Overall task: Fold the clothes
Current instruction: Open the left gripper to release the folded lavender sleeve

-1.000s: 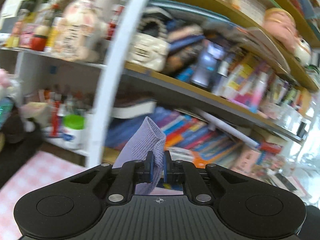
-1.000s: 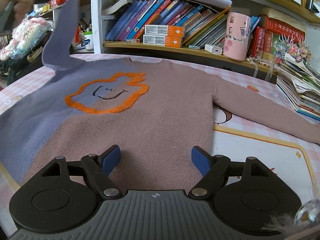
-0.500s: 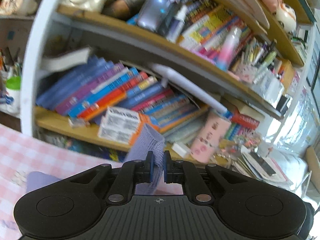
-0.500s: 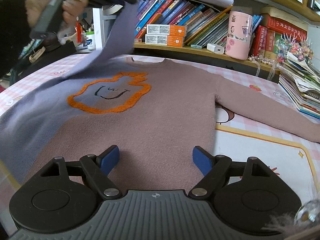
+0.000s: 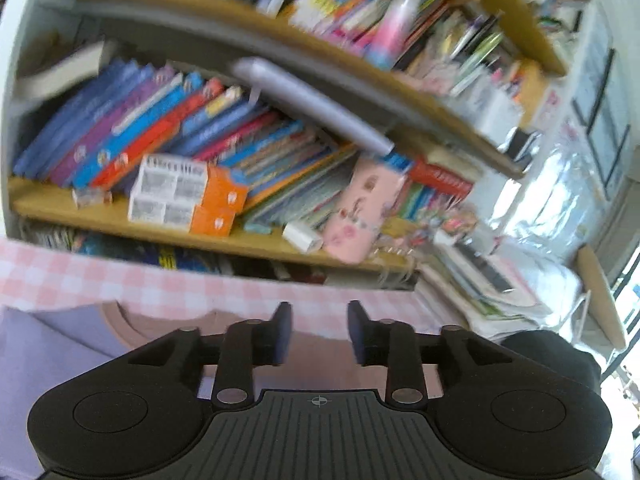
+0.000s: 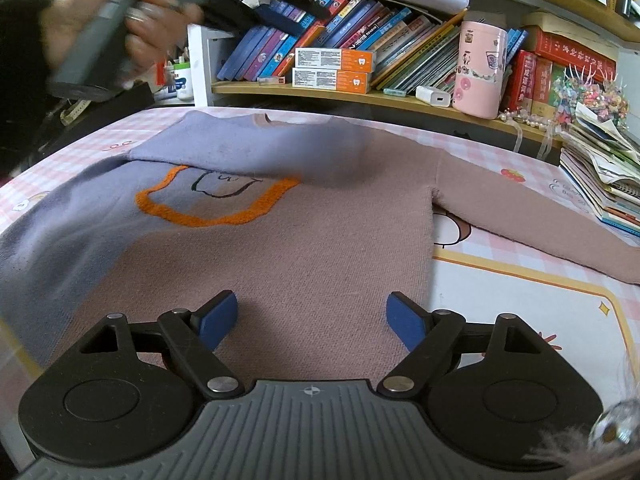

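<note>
A mauve and lavender sweater (image 6: 320, 248) with an orange outlined face lies flat on the checked table. Its lavender left sleeve (image 6: 256, 148) is folded across the chest below the collar. The mauve right sleeve (image 6: 532, 216) stretches out to the right. My right gripper (image 6: 312, 318) is open just above the sweater's hem, with nothing between its fingers. My left gripper (image 5: 319, 332) is open over the collar area, empty; in the right wrist view it shows held by a hand (image 6: 120, 20) at upper left, above the sweater. The sweater's collar (image 5: 120, 320) shows below it.
A bookshelf (image 6: 360, 96) with books, boxes and a pink canister (image 6: 482, 68) runs along the table's far edge. A stack of magazines (image 6: 600, 168) sits at the right. A pink checked tablecloth (image 6: 520, 312) covers the table.
My left gripper carried the lavender sleeve rightward over the chest and opened, letting it go; the sleeve now lies folded across the sweater. The right gripper has stayed put.
</note>
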### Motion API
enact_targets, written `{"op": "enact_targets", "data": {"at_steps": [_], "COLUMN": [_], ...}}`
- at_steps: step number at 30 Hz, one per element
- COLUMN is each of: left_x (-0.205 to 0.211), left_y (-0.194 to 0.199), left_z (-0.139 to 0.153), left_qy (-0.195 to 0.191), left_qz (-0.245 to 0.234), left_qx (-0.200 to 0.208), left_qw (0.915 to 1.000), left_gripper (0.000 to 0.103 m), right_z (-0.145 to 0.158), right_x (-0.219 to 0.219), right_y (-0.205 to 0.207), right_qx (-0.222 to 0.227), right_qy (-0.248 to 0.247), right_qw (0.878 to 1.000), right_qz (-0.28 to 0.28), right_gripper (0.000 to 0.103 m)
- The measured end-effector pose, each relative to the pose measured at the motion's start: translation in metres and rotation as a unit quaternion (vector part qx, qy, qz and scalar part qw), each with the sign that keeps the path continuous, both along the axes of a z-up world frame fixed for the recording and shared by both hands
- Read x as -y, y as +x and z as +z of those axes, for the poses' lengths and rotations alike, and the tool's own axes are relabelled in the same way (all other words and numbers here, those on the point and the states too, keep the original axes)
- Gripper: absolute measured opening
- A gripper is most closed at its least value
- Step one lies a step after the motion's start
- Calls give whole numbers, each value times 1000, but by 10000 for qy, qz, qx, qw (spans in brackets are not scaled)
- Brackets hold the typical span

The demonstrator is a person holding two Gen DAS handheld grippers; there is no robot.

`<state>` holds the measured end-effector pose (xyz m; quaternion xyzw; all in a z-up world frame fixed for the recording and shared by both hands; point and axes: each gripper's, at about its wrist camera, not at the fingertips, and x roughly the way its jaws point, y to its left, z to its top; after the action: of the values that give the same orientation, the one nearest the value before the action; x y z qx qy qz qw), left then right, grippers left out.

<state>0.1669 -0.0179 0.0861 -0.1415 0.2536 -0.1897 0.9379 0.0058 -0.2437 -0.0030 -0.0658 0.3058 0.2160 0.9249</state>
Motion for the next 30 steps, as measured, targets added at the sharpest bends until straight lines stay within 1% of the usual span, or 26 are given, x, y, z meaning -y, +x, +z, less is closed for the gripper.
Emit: {"op": "enact_targets", "data": {"at_steps": [3,5,7,10,13,14,15,16,19,20,22,25,26,28,30], "left_x": [-22,-40,-60,-90,-118,-125,-131,-135,-149,-154,-162,-166,-166,-166,-167], "left_y": [-38,-64,-94,-138,-172,-182,-189,-191,-200,-203,-208,-208,-208,-207,-205], "left_z": [12,14,3,-20,-44,-50,-55,-58,-67,-70,-76,-84,-87,-91,-96], "left_qy": [289,599,1069,1671,1911,1994,2031,1997,1894,1859,1792,1655,1596,1497,1382], "left_qz": [-20,75,329,776,1055,1130,1191,1214,1283,1306,1335,1243,1206,1142,1087], "left_qx": [211,290,253,58,-291,-354,-385,-410,-486,-512,-554,-576,-588,-615,-660], "left_qw": [9994,9978,9934,9829,9755,9727,9711,9714,9723,9725,9731,9766,9780,9802,9822], "left_gripper": [34,35,35,35,35,35,35,35,36,42,52,52,52,51,48], "right_z": [0,0,0,0,0,0,1,1,4,6,8,11,11,10,9], "right_x": [0,0,0,0,0,0,0,1,8,11,16,28,32,37,40], "right_y": [0,0,0,0,0,-1,-1,-1,-7,-9,-14,-24,-27,-32,-35], "right_qx": [-2,-3,-4,11,24,28,48,68,50,23,-29,-127,-177,-258,-318], "right_qy": [1,2,3,-17,-30,-33,-29,-26,34,49,78,73,140,248,325], "right_qw": [10000,10000,10000,10000,10000,10000,10000,9999,9998,9997,9995,9984,9979,9971,9962], "right_qz": [2,3,5,1,-8,-12,-40,-70,-176,-220,-307,-554,-601,-678,-738], "right_gripper": [81,81,81,81,81,80,79,78,67,63,60,57,57,51,44]}}
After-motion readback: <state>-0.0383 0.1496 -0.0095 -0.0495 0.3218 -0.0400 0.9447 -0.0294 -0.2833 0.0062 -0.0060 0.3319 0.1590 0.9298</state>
